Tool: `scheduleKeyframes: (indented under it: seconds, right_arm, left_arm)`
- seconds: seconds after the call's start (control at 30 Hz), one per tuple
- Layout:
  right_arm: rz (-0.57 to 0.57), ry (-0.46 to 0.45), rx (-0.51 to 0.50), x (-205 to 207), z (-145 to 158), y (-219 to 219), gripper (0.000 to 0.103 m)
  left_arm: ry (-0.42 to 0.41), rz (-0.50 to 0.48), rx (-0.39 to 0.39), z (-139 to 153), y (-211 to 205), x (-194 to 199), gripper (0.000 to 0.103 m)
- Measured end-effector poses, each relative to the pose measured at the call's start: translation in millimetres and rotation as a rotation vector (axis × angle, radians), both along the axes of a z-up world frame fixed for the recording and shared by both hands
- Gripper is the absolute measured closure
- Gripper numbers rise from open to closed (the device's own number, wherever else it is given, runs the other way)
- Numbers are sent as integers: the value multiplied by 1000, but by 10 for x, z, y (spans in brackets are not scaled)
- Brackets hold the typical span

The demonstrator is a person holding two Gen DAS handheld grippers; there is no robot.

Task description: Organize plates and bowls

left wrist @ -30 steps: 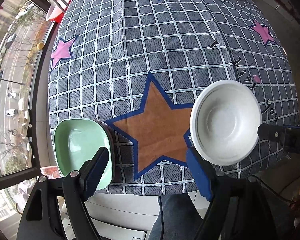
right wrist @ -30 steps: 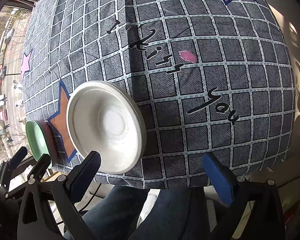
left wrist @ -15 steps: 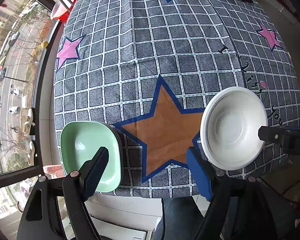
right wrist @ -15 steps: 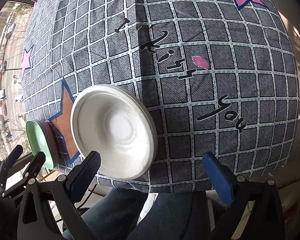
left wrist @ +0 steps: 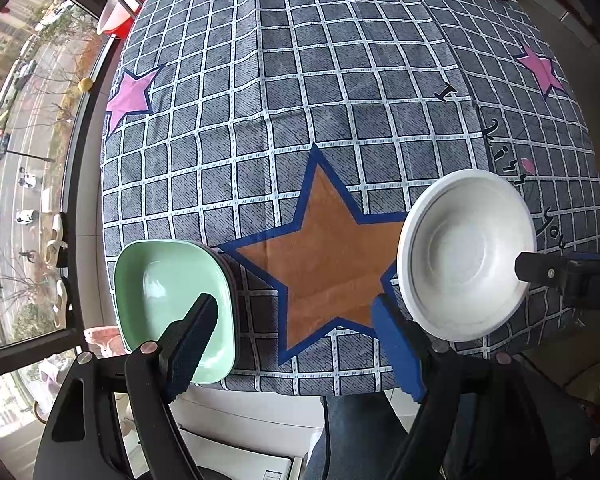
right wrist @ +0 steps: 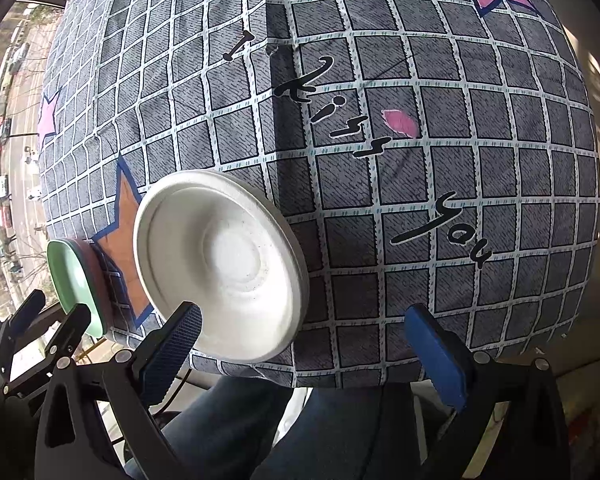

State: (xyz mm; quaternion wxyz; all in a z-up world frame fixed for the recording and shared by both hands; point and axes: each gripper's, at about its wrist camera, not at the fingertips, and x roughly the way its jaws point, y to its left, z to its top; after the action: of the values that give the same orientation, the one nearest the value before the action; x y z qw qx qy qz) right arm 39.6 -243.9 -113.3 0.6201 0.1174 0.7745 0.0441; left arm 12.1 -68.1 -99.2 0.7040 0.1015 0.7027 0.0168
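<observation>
A wide surface [left wrist: 340, 80] draped in a grey cloth with a white grid and printed stars fills both wrist views, with a large brown star outlined in blue [left wrist: 324, 256] near its front edge. Beyond the left edge is a window onto a street far below.

Two dishes sit at that front edge, one on each side of the brown star. On the star's right point rests a round, shallow white bowl with a broad rim [left wrist: 466, 252]. At the left front corner is a pale green, square, round-cornered plate [left wrist: 168, 288], which seems to lie on top of darker dishes, only their edges showing.

The left gripper [left wrist: 296, 344] points straight down above the front edge, jaws wide and empty. The green plate lies under and beyond its left finger; the white bowl lies just off its right finger.

The right gripper [right wrist: 304, 352] also has its jaws spread wide and holds nothing. The bowl lies toward its left finger [right wrist: 172, 344], whose tip overlaps the near rim; whether it touches is unclear. The right gripper looks nearer the bowl, so a grasp would need a small shift left to straddle the rim.
</observation>
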Motion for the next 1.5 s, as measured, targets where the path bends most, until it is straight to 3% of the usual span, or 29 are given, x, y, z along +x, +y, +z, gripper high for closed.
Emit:
scheduleKeyframes:
  seconds: [0.57,0.97,1.5]
  right_arm:
    - [9,14,-26,-120,-117,-1,1]
    - [11,48,-68,-238,-458,36,1]
    - [19,42,-58,-367,-998,187,0]
  left_arm:
    - [46,-15,-3,-169,-146,-18,21]
    - [84,-41,-13,-547,-479,89,21]
    - [117,22,-51,-1028,-547,230,19]
